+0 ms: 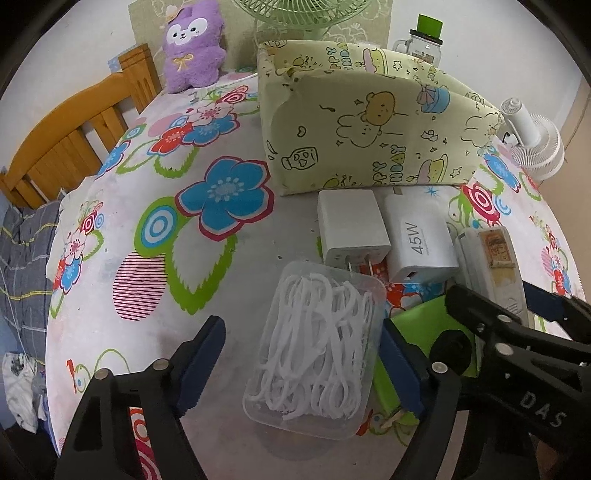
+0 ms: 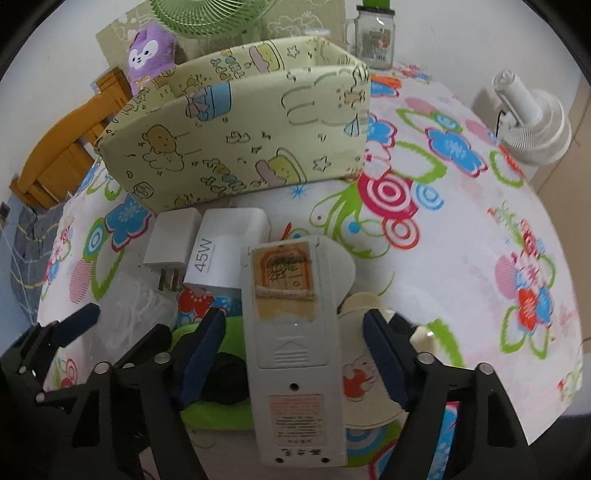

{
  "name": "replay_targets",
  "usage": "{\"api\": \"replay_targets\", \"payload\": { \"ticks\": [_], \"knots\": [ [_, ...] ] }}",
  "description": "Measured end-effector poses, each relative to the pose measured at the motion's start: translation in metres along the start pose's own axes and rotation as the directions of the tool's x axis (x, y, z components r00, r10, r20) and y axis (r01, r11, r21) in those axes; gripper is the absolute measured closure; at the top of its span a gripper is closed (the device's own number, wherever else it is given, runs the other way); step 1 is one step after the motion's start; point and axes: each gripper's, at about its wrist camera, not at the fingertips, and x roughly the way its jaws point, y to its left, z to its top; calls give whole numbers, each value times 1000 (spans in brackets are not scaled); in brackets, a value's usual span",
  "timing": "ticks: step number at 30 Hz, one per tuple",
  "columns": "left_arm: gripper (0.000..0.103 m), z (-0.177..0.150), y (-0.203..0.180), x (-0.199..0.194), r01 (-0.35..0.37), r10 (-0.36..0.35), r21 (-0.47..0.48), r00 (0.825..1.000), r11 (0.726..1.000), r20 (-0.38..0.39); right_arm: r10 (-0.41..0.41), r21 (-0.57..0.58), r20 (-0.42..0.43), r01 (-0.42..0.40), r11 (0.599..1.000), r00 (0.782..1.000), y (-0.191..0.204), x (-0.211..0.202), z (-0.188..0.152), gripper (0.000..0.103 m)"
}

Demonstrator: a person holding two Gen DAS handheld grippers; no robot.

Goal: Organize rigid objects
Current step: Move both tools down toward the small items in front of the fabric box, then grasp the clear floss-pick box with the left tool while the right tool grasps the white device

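Observation:
A clear plastic box of white floss picks [image 1: 317,347] lies on the flowered tablecloth, between the open fingers of my left gripper [image 1: 301,365]; neither pad touches it. A grey remote control [image 2: 291,354] lies face down between the open fingers of my right gripper [image 2: 295,354], with a gap on both sides. Two white chargers [image 1: 351,225] [image 1: 419,240] lie in front of a yellow cartoon-print storage box [image 1: 373,125]. The box [image 2: 236,133] and chargers [image 2: 225,254] also show in the right wrist view. A green object [image 2: 207,406] lies under the remote.
A purple plush toy [image 1: 194,48] and a green fan [image 1: 303,14] stand behind the box. A glass jar with a green lid [image 1: 424,40] and a white fan [image 2: 532,122] are at the right. A wooden chair [image 1: 74,140] stands at the table's left edge.

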Motion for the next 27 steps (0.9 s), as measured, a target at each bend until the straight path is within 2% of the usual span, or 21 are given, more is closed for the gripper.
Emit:
{"api": "replay_targets", "payload": {
  "ticks": [3, 5, 6, 8, 17, 27],
  "knots": [
    [27, 1, 0, 0, 14, -15, -9, 1000, 1000, -6, -5, 22, 6, 5, 1000, 1000, 3, 0, 0, 34],
    [32, 3, -3, 0, 1, -1, 2, 1000, 1000, -11, -8, 26, 11, 8, 1000, 1000, 4, 0, 1, 43],
    [41, 3, -6, -1, -7, 7, 11, 1000, 1000, -10, -23, 32, 14, 22, 999, 1000, 4, 1, 2, 46],
    [43, 4, -13, -1, -42, 42, 36, 999, 998, -12, -39, 35, 21, 38, 999, 999, 3, 0, 2, 52],
    [45, 7, -15, -8, -29, 30, 20, 1000, 999, -9, -24, 65, -3, 24, 998, 1000, -1, -1, 6, 53],
    [45, 21, -18, -28, -21, 21, 1, 999, 1000, 30, -21, 55, 46, 18, 998, 999, 1, -23, 20, 54]
  ]
}}
